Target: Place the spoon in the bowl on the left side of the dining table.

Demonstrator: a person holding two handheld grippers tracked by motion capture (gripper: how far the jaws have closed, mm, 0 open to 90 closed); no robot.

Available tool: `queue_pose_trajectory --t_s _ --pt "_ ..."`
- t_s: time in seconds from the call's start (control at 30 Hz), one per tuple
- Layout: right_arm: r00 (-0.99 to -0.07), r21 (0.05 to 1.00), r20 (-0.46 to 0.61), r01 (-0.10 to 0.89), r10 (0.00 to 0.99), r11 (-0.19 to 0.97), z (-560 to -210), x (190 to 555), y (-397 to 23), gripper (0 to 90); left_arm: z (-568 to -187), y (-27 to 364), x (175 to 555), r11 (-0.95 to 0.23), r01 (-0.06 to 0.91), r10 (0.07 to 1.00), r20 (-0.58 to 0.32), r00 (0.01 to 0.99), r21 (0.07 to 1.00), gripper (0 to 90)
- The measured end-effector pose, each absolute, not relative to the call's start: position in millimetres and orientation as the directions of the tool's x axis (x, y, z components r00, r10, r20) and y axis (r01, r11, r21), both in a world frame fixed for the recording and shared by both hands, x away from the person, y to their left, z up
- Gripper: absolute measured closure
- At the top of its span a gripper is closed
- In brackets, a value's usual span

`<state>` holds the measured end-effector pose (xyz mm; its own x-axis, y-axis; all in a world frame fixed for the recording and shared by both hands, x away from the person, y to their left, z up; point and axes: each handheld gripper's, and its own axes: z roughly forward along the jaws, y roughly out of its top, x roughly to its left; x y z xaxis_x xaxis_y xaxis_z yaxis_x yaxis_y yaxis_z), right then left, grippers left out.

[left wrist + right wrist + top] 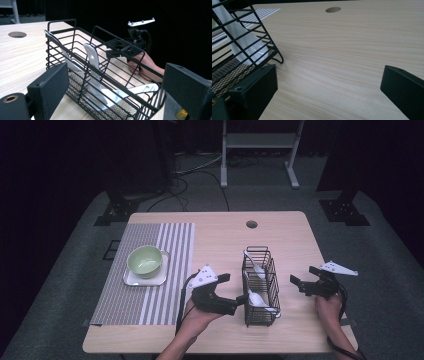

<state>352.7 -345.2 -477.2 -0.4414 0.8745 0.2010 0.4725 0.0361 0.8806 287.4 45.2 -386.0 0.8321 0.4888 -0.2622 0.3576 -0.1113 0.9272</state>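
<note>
Desk centre: black wire basket (260, 286) stands on the bare desk (220, 245), between the two hands, with white spoons (94, 75) leaning inside it.
Left gripper: left gripper (238, 301) sits right at the basket's near-left corner, fingers (48, 85) spread wide and gripping nothing; the left gripper view looks through the bars at the spoons.
Right gripper: right gripper (298, 281) hangs just beside the basket's right wall, apart from it, fingers (254, 87) wide open and empty over bare wood.
Work in hand: looks like a reach for a spoon, likely bound for the green bowl (145, 260) on its plate (131, 279) over on the striped mat (172, 240).
Risk one, the bars: the left fingers are at the wire, not over the open top; closing here would, I judge, clamp mesh instead of a handle.
Risk two, a sliding basket: it's light and nothing holds it, so a nudge from the left could skid or tip it toward the right gripper.
Risk three, slick spoons: glossy, steeply tilted and crossing low down, so a grip off the handle may slip, or lifting one may drag another with it.
Risk four, snagging: a spoon pulled out at an angle could catch a crossbar and lift the whole basket.
</note>
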Motion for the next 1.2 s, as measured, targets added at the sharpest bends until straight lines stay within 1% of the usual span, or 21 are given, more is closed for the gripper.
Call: queue_pose_trajectory --t_s 0.07,0.1,0.13,0.23,0.43,0.5,0.53,0.57,0.63,0.73,0.83,0.87,0.9,0.97,1.03,1.17,1.2 --pt "-0.441 0.881 0.202 0.473 0.875 0.035 -477 353 -345 0.0 -386 44 289 -0.111 0.364 0.489 -0.268 0.83 0.925 6.3" --pt "-0.441 0.881 0.203 0.472 0.874 0.034 -477 353 -345 0.0 -386 44 290 -0.115 0.365 0.487 -0.268 0.831 0.924 10.0" --pt "-0.441 0.881 0.203 0.472 0.874 0.034 -477 353 -345 0.0 -387 42 292 -0.116 0.371 0.492 -0.271 0.828 0.921 10.7" --pt "-0.441 0.88 0.205 0.475 0.874 0.034 -477 353 -345 0.0 -387 40 296 -0.117 0.384 0.494 -0.282 0.822 0.916 11.6" --pt "-0.443 0.879 0.205 0.476 0.873 0.035 -477 353 -345 0.0 -387 34 302 -0.138 0.381 0.491 -0.271 0.828 0.914 13.2" --pt "-0.444 0.879 0.205 0.476 0.872 0.036 -477 353 -345 0.0 -388 33 303 -0.147 0.383 0.487 -0.271 0.83 0.912 16.0" --pt "-0.444 0.879 0.205 0.476 0.872 0.036 -477 353 -345 0.0 -389 32 304 -0.146 0.381 0.482 -0.271 0.833 0.913 20.7" --pt "-0.444 0.879 0.205 0.476 0.872 0.036 -477 353 -345 0.0 -389 32 304 -0.154 0.383 0.488 -0.267 0.831 0.911 23.2" --pt "-0.444 0.878 0.206 0.477 0.872 0.035 -477 353 -345 0.0 -389 31 306 -0.147 0.39 0.496 -0.273 0.824 0.909 23.3" --pt "-0.441 0.878 0.212 0.478 0.872 0.028 -477 353 -346 0.0 -388 30 309 -0.146 0.388 0.504 -0.269 0.82 0.91 28.6" --pt "-0.442 0.878 0.213 0.477 0.871 0.027 -478 353 -346 0.0 -389 29 310 -0.133 0.406 0.514 -0.287 0.808 0.904 29.3" --pt "-0.443 0.879 0.213 0.477 0.871 0.028 -478 353 -346 0.0 -389 28 310 -0.135 0.403 0.517 -0.283 0.808 0.905 32.7" --pt "-0.443 0.878 0.213 0.477 0.871 0.028 -478 353 -346 0.0 -390 27 310 -0.139 0.404 0.52 -0.28 0.807 0.904 33.1" --pt "-0.445 0.879 0.212 0.477 0.87 0.03 -478 353 -346 0.0 -391 26 310 -0.143 0.401 0.519 -0.276 0.809 0.905 36.8" --pt "-0.445 0.879 0.212 0.477 0.87 0.029 -478 353 -346 0.0 -391 26 310 -0.146 0.399 0.522 -0.272 0.809 0.905 38.9" --pt "-0.447 0.879 0.214 0.476 0.869 0.029 -478 353 -346 0.0 -392 24 311 -0.15 0.402 0.531 -0.269 0.804 0.903 39.6" --pt "-0.448 0.878 0.213 0.478 0.868 0.031 -478 354 -346 0.0 -392 22 312 -0.153 0.394 0.536 -0.259 0.803 0.906 42.1"
